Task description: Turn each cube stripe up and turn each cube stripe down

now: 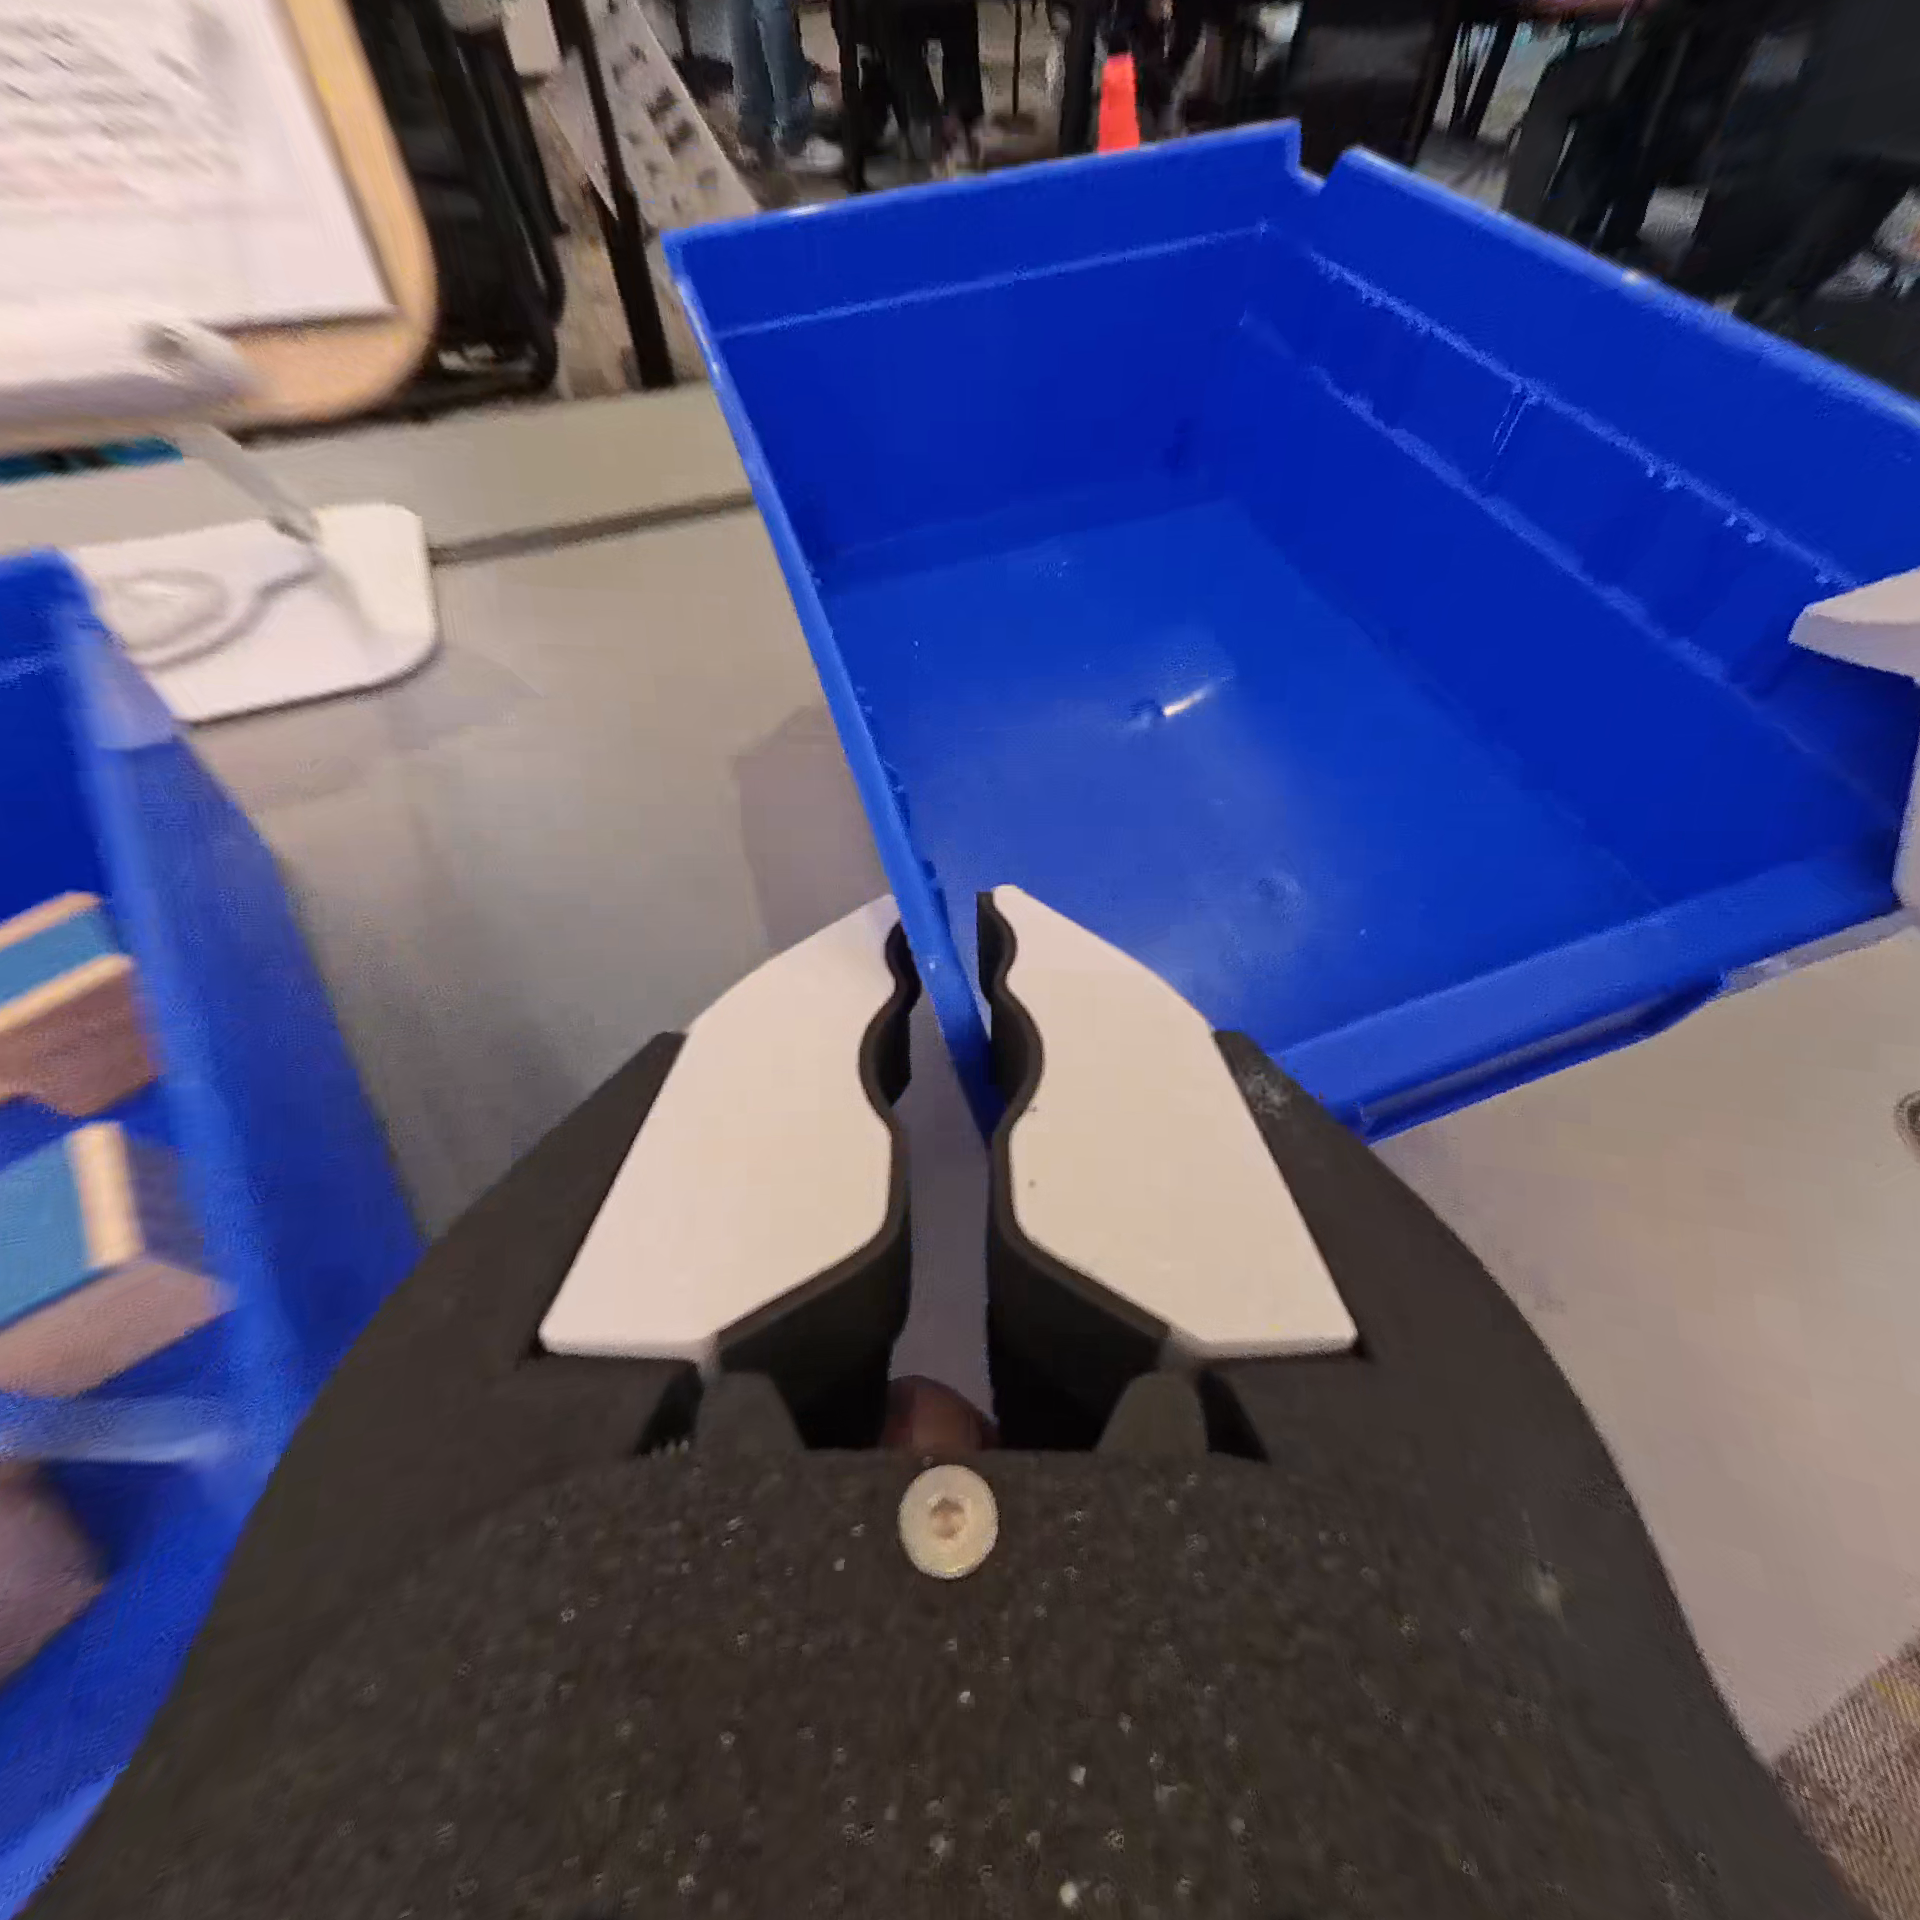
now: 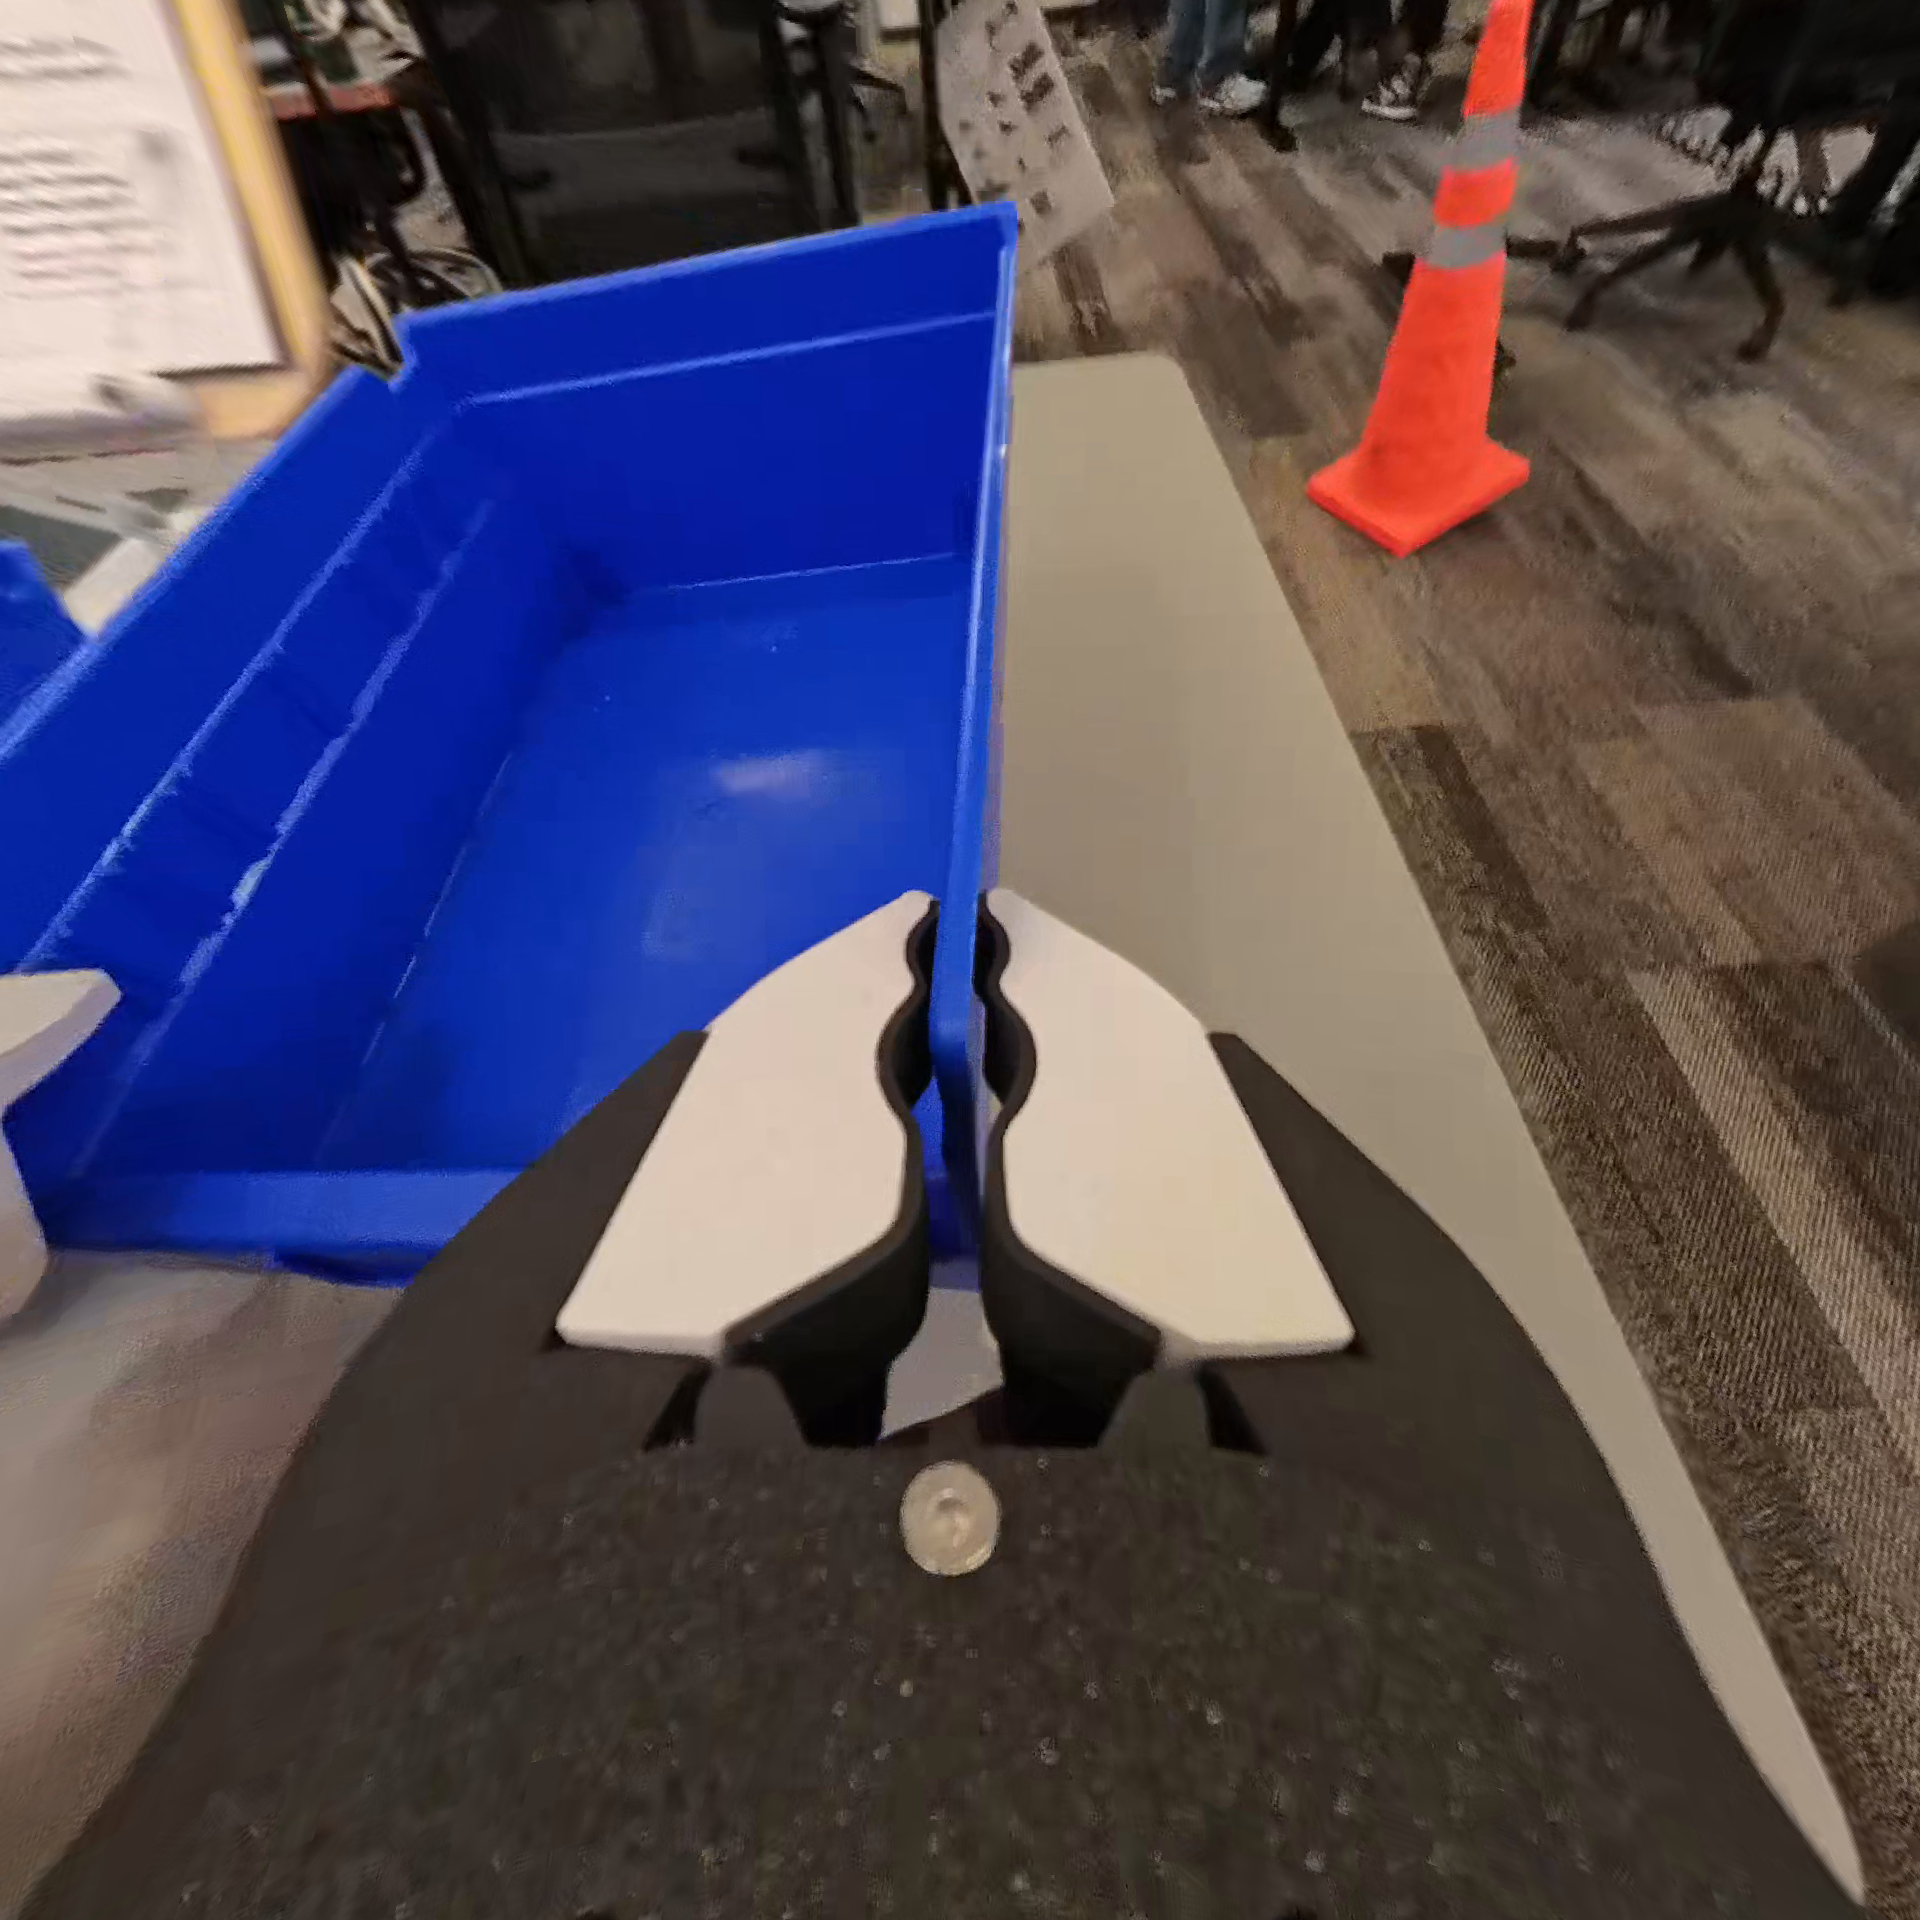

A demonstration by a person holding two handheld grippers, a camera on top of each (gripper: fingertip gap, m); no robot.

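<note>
The cubes (image 1: 73, 1174), wooden with blue faces, sit in a second blue bin (image 1: 208, 1039) at the far left. The left hand-held gripper (image 1: 945, 914) is closed on the left wall of the empty blue bin (image 1: 1299, 623); the right hand-held gripper (image 2: 958, 906) pinches its right wall. The bin rests on the grey counter (image 2: 1143, 727).

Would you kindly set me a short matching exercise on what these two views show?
Things:
1. left claw
2. right claw
3. orange traffic cone
4. striped wooden cubes

Places:
A. on the floor beyond the grey table
B. inside the second blue bin
C. shut on the empty blue plastic bin's right wall
D. shut on that bin's left wall

Pairs: 1-D, 2-C, 3-A, 4-B
</note>
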